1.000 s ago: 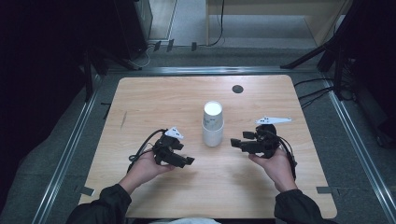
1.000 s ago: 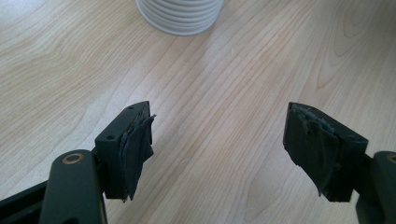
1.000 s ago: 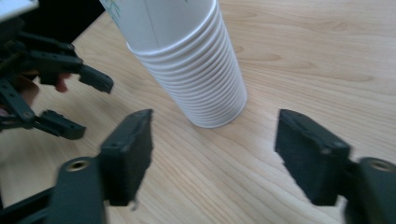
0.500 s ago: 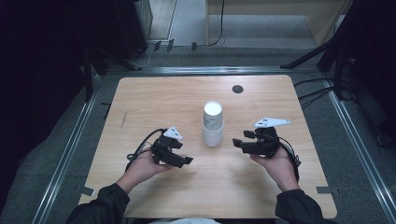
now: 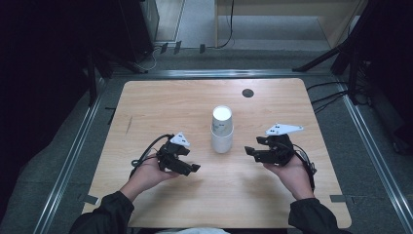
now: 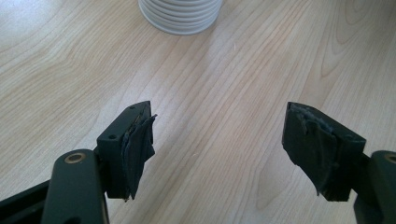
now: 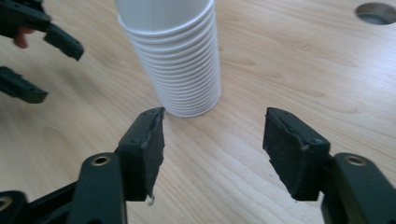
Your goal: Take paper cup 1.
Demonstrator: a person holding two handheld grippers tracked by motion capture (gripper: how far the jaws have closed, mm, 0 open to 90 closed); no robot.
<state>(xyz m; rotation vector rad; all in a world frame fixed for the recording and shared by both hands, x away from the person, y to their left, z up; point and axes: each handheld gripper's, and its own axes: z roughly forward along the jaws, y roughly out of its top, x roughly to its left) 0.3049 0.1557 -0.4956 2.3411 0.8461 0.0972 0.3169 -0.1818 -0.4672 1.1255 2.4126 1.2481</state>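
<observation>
On the wooden table (image 5: pixel 160 105), the stack of white paper cups (image 5: pixel 222 129) stands upside down at the centre, untouched, so all the work is still ahead of you. Your right gripper (image 5: pixel 253 152) at its four o'clock and your left gripper (image 5: pixel 192 168) at its seven o'clock both gape empty; each has just been narrowing, the right then reopening slightly.

A stack of cups (image 5: pixel 222 130) is set upside down near the middle of the table (image 5: pixel 160 100), slightly above centre in the high view. The left gripper (image 5: pixel 187 167) is found lower left of the stack, the right gripper (image 5: pixel 252 152) lower right, both apart from it. A round hole (image 5: pixel 248 92) is placed above the stack, toward the upper right of the tabletop.
</observation>
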